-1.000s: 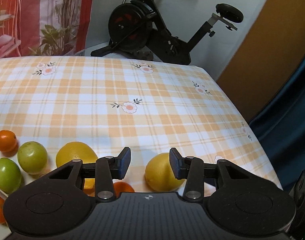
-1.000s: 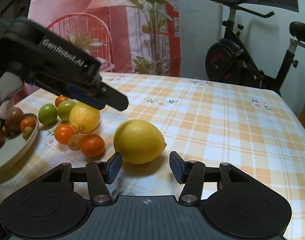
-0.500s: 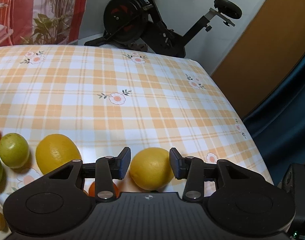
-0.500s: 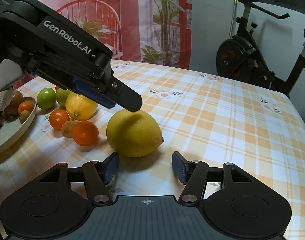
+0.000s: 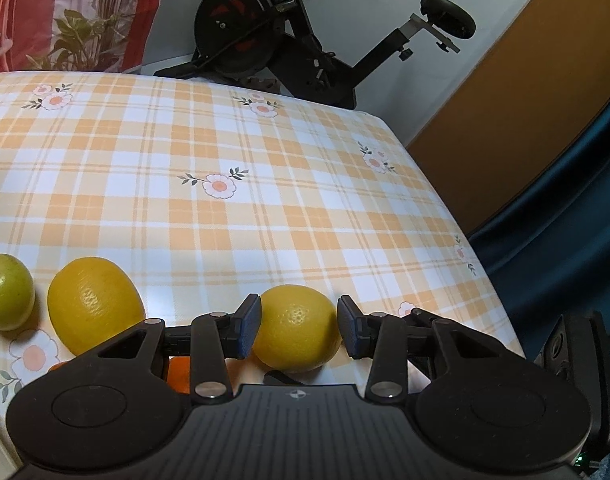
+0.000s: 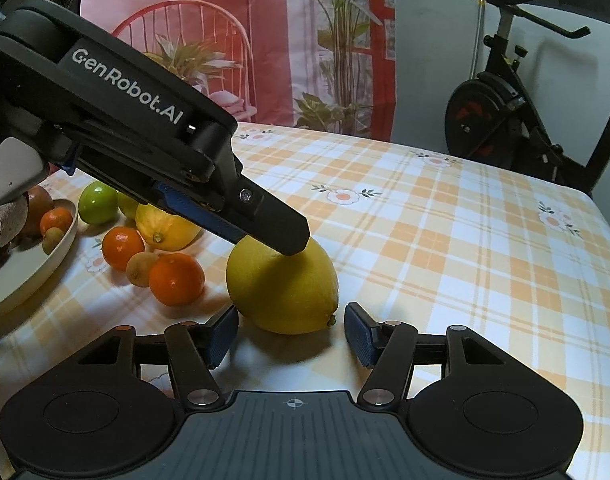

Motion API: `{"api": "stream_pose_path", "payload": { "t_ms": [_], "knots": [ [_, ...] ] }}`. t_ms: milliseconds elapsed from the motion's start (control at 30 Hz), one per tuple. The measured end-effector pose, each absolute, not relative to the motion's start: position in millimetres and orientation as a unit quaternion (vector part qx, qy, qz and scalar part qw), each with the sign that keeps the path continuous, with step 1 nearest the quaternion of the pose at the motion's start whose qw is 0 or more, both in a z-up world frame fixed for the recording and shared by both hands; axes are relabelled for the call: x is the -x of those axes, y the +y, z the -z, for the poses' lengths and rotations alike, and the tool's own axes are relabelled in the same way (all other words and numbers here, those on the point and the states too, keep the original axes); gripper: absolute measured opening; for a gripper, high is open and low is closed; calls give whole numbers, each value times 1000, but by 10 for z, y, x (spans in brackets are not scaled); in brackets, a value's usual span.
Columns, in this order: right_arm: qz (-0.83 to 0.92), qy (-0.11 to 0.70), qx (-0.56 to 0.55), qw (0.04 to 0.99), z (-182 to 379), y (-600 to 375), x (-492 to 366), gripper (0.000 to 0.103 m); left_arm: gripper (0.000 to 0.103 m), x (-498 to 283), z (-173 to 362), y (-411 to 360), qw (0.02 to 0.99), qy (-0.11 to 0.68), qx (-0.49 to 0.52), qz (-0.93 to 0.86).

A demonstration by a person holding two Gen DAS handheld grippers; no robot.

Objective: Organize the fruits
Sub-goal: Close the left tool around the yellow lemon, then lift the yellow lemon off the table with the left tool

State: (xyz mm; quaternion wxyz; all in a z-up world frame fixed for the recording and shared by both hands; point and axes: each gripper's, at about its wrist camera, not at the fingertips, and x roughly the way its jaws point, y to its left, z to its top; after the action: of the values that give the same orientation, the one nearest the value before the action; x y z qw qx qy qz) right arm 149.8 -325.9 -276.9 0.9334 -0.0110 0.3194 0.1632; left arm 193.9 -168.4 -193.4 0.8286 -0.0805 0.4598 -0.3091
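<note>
A large yellow lemon (image 6: 281,292) lies on the checked tablecloth. My left gripper (image 5: 299,326) reaches over it from the left, jaws open, and the lemon (image 5: 295,346) shows between its blue pads. One of its fingers (image 6: 281,236) lies against the top of the fruit. The pads stand close to the lemon's sides, and I see no squeeze. My right gripper (image 6: 291,338) is open just in front of the same lemon, which sits a little beyond its fingertips.
To the left lie a second lemon (image 6: 169,232), two oranges (image 6: 123,242), a small brownish fruit (image 6: 139,268) and green fruits (image 6: 98,202). A pale plate (image 6: 33,276) with small fruits stands at the far left. An exercise bike (image 6: 505,112) is behind the table.
The left gripper has swung over the lemon, which went from right of its jaws to between them. The right gripper moved closer to the lemon and its jaws widened a little.
</note>
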Motion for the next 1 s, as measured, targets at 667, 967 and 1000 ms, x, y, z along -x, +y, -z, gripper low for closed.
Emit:
{"api": "stream_pose_path", "payload": {
  "t_ms": [667, 967, 1000],
  "knots": [
    [-168, 313, -9, 935, 2783, -3277, -1539, 52, 36, -1953, 1972, -1638, 830, 448, 88, 321],
    [-166, 311, -15, 936, 2787, -3273, -1535, 52, 36, -1952, 1978, -1644, 830, 446, 85, 324],
    [-166, 311, -15, 936, 2788, -3275, -1534, 52, 36, -1952, 1978, -1645, 831, 445, 84, 324]
  ]
}}
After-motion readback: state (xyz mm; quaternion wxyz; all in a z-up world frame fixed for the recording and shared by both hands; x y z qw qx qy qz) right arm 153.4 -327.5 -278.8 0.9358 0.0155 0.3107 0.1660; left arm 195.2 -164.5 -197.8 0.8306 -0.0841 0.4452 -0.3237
